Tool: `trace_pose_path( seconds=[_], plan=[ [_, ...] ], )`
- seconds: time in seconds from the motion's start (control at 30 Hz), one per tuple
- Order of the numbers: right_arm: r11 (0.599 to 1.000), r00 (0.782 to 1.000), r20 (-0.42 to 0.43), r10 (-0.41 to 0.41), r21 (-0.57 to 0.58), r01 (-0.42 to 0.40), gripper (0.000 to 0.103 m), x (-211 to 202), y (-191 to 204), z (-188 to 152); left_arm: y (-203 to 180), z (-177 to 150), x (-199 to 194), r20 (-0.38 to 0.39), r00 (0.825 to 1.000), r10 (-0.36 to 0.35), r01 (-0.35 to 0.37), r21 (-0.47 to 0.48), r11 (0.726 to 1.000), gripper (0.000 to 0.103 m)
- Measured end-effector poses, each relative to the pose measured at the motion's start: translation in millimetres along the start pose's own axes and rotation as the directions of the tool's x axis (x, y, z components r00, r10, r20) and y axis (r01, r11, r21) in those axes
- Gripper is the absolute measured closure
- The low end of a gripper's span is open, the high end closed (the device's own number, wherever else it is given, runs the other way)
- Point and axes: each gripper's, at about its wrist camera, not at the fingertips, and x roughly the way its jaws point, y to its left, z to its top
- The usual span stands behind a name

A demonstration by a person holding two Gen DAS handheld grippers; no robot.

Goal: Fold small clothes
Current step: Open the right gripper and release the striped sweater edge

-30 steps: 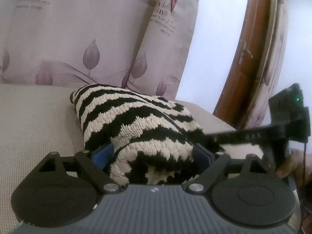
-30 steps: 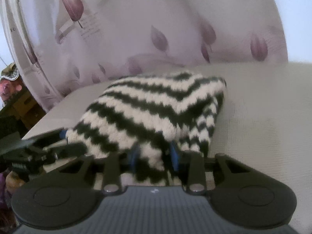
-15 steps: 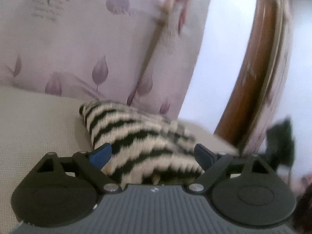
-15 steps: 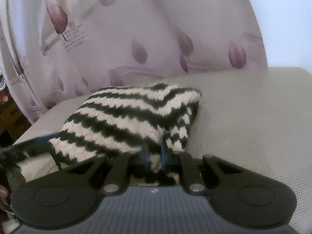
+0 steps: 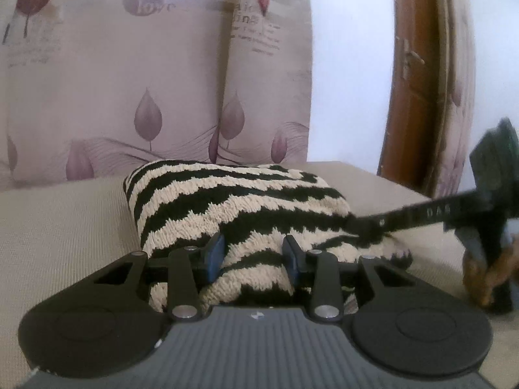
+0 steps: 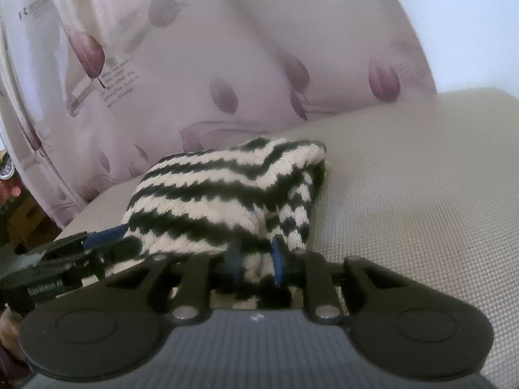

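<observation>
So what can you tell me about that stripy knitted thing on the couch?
The striped knit garment is a chunky, fuzzy knit in black and cream zigzag bands, folded into a thick, puffy bundle. It lies on the beige woven seat cushion in front of leaf-print back cushions. The left gripper has just been closing and its blue fingers pinch a fold at the near edge. The right gripper has just been opening slightly, with knit between its fingers.

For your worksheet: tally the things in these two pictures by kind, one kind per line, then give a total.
Striped knits: 1
Claws: 2, left and right
Leaf-print cushions: 2
Doors: 1
Total: 6
</observation>
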Motion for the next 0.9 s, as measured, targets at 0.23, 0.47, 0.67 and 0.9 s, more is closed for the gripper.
trace_pose_path(
  seconds=[0.23,0.47,0.67,0.9],
  plan=[
    [0.998,0.998,0.067,0.005,0.060,-0.009,0.015,-16,-5,2,2,18,-14,0.041,0.999,-0.014,0.014,-0.001,1.000,0.015],
    [0.997,0.998,0.063,0.014,0.073,-0.019,0.015,-19,-11,12,8,45,-17,0.010,1.000,0.011,-0.011,-0.022,1.000,0.000],
    [0.993,0.999,0.011,0.050,0.108,-0.051,0.014,0,-16,20,32,55,11,-0.125,0.992,0.013,-0.024,-0.093,0.995,0.000],
    [0.992,0.998,-0.035,0.045,0.123,-0.040,0.014,19,-20,18,35,54,23,-0.155,0.986,0.057,-0.065,-0.047,0.997,0.000]
  ],
)
